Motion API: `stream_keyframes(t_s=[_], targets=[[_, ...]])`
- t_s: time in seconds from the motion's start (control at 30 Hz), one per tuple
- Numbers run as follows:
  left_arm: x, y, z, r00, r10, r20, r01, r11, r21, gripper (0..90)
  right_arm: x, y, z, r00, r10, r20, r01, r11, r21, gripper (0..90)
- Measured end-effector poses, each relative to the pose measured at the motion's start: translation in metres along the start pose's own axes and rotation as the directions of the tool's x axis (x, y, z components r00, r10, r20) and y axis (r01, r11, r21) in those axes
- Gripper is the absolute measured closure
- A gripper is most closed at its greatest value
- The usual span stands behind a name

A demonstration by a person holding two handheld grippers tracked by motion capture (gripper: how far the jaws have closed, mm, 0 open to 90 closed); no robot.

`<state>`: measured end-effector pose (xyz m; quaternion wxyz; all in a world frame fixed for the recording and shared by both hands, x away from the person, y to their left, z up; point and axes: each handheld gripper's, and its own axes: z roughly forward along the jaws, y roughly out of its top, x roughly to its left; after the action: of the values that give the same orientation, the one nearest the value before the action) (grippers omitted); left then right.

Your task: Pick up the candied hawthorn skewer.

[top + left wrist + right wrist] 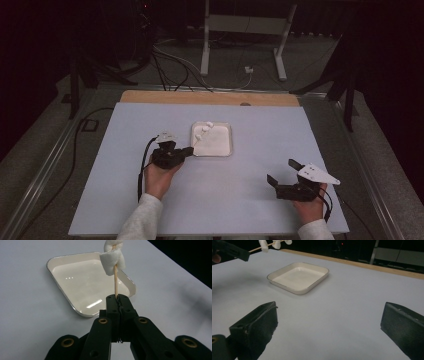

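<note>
White marshmallows sit on a stick that my left gripper pinches tight, above the empty tray. My right gripper is wide open, holding nothing, well apart.

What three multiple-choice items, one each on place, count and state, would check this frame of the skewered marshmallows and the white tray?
1. Where is the thin wooden skewer with white marshmallows?
A. Clamped in the left gripper
B. Lying flat in the tray
C. Held by the right gripper

2. How many shallow square white trays are on the pale table?
A. Three
B. Two
C. One

3. How do the right gripper jaws stand?
A. Shut on the tray
B. Wide open, empty
C. Shut on a skewer

Answers: 1 A, the skewer rises from its closed jaws; 2 C, the high view shows one; 3 B, bare table lies between them.
</note>
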<state>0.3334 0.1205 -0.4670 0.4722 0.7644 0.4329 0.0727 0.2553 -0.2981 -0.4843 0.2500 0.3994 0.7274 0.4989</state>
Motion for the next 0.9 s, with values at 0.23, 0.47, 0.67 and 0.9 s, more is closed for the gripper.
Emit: stream_keyframes(t_s=[0.23, 0.47, 0.67, 0.9], targets=[[-0.002, -0.005, -0.012, 1.0000, 0.007, 0.002, -0.007, 0.9999, -0.014, 90.0, 0.002, 0.016, 0.003, 0.9997, 0.000, -0.023, 0.000, 1.000, -0.008, 1.3], [-0.001, -0.013, -0.017, 0.9994, 0.035, 0.009, -0.035, 0.9994, -0.005, 90.0, -0.002, 0.033, 0.017, 0.9977, 0.040, -0.054, -0.041, 0.999, -0.008, 1.4], [0.000, -0.018, -0.021, 0.9994, 0.030, 0.019, -0.030, 0.9994, -0.019, 90.0, -0.008, 0.045, 0.037, 0.9923, 0.085, -0.090, -0.086, 0.996, 0.002, 1.4], [0.003, -0.020, -0.025, 0.9994, 0.021, 0.027, -0.020, 0.9992, -0.034, 90.0, -0.013, 0.063, 0.058, 0.9829, 0.142, -0.118, -0.142, 0.990, 0.009, 1.4]])
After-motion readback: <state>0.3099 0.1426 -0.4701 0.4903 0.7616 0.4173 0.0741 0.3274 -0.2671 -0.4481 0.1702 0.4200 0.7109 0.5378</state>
